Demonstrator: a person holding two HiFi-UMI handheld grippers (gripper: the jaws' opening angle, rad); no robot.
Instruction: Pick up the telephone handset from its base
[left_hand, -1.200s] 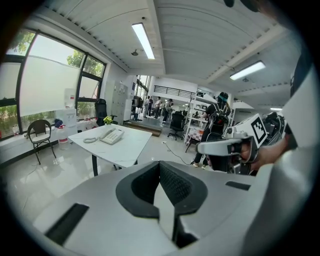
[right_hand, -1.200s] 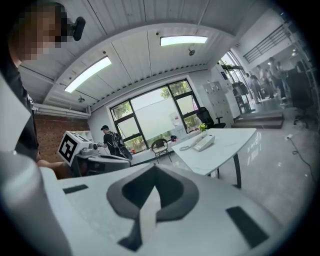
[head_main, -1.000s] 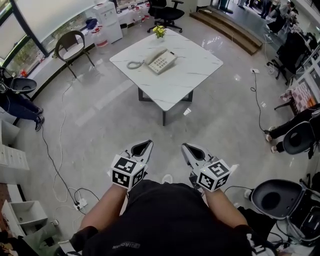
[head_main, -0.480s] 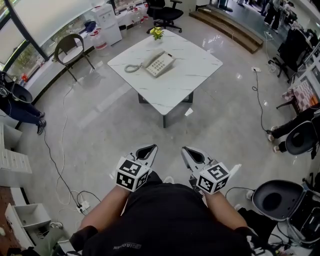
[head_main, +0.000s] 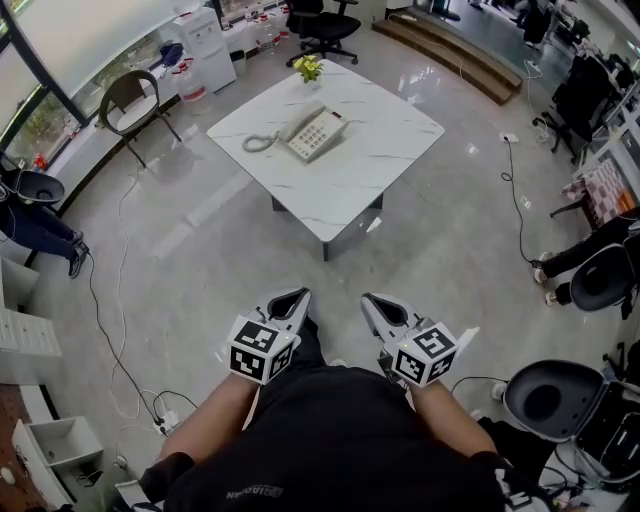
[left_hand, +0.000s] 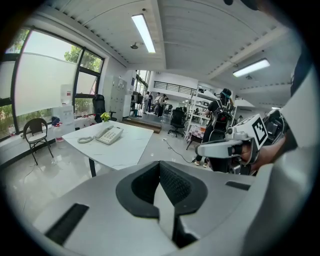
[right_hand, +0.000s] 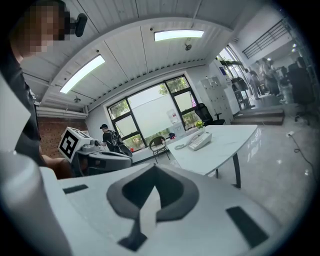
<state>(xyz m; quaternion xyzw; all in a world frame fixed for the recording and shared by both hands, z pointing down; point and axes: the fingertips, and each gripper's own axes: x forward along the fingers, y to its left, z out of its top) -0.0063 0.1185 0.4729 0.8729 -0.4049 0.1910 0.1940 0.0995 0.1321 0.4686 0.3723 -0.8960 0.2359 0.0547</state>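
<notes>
While the handset (head_main: 297, 124) is lying on its base (head_main: 320, 136) at upper centre, the left claw (head_main: 287, 298) and right claw (head_main: 384, 304) are being held closed and empty at bottom; a shove off the base is being risked by unopened jaws.

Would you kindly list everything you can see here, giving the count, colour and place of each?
table: one, white, mid-floor ahead of the person
telephone: one, cream, on the table, its handset on the base
cord: one, pale, coiled, on the table left of the telephone
flowers: one bunch, yellow-green, on the table's far corner
chair: one, dark frame, left of the table by the window
office chair: one, black, beyond the table
steps: one flight, brown, upper right
left hand-held gripper: one, white, shut and empty, low in the head view
right hand-held gripper: one, white, shut and empty, beside the left one
</notes>
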